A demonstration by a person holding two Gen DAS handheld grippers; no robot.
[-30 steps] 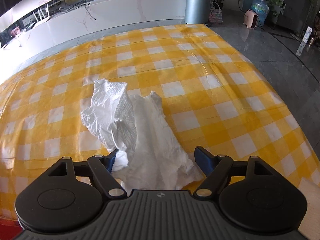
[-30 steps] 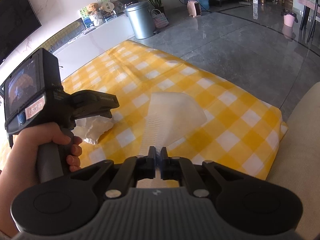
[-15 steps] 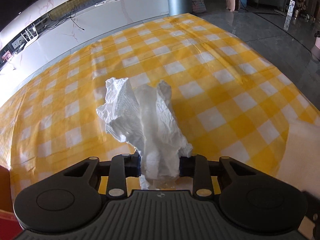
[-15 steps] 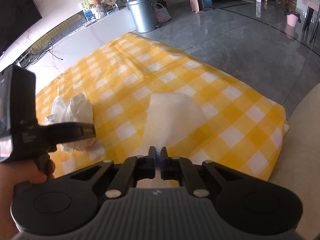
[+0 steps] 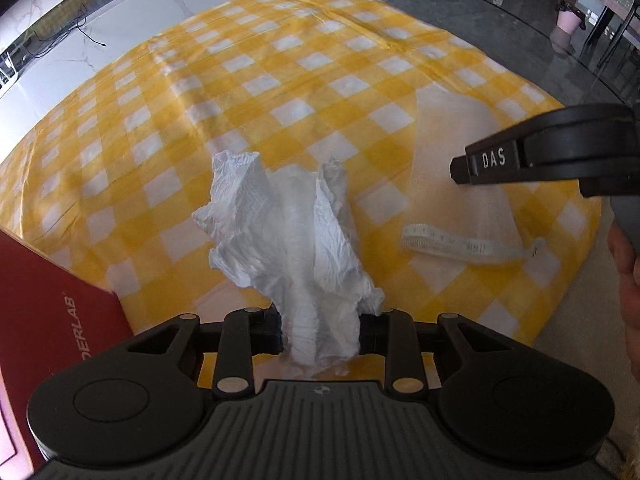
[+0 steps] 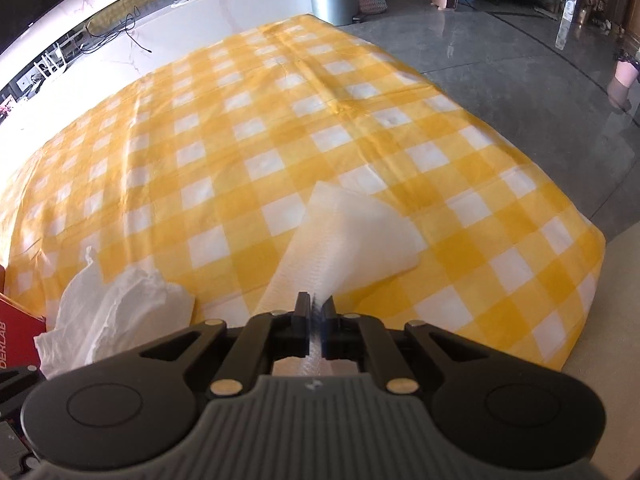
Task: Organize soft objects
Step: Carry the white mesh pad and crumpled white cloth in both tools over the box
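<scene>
Two soft pieces are being handled at once on the yellow-and-white checked tablecloth (image 5: 304, 80). The left gripper (image 5: 320, 334) is clenched on a crumpled white paper towel (image 5: 288, 232) — its jaws have just been closing, and the wad is now pinched between them at its near end, the rest standing up over the cloth. The right gripper (image 6: 315, 322) is shut tight on the near edge of a flat, thin white tissue sheet (image 6: 352, 236), which lies spread on the cloth to the right of the crumpled towel, well apart from it. A red cardboard box (image 5: 44, 312) sits at the cloth's left edge, just beside the towel.

The step in hand appears to be gathering — both pieces gripped, neither yet put away. Next, the crumpled towel would probably be carried to wherever the soft things are collected, perhaps the red box; a firm hold is needed, since loose paper slips or tears easily.
</scene>
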